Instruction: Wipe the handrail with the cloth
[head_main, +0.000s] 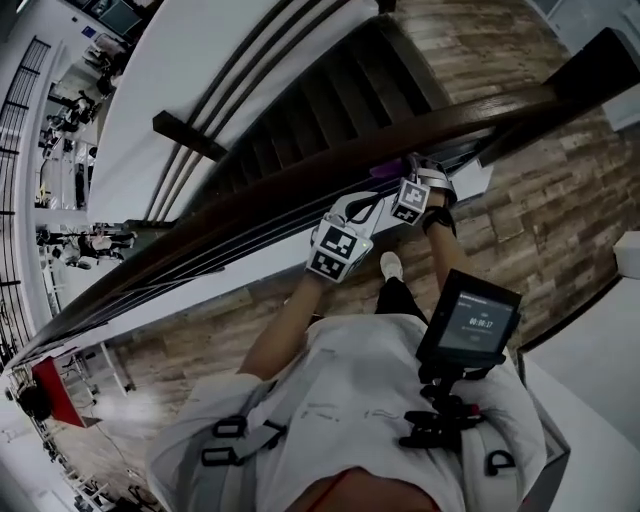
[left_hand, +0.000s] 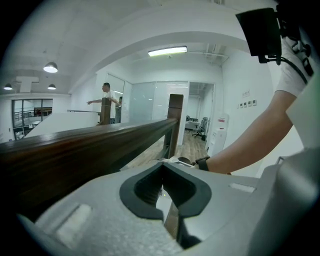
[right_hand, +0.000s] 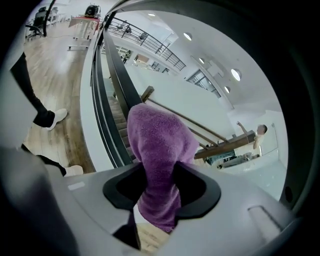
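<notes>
Dark wood is all I can go by on the handrail (head_main: 200, 228), which climbs from lower left to upper right in the head view. Nothing on it shows which stretch has been wiped, so I judge that most of its length is left to do. My left tongs (head_main: 352, 212) sit just beside the handrail on my side, their jaws closed together with nothing between them. Right of them, my right tongs (head_main: 415, 178) are clamped on the purple cloth (right_hand: 160, 145), which is pinched narrow at the pads and bunches out beyond them. The cloth hangs at the near edge of the handrail, ahead of the right tongs. Whether it already presses on the wood I cannot tell, so the next stroke, as I see it, needs it laid firmly on the handrail.
</notes>
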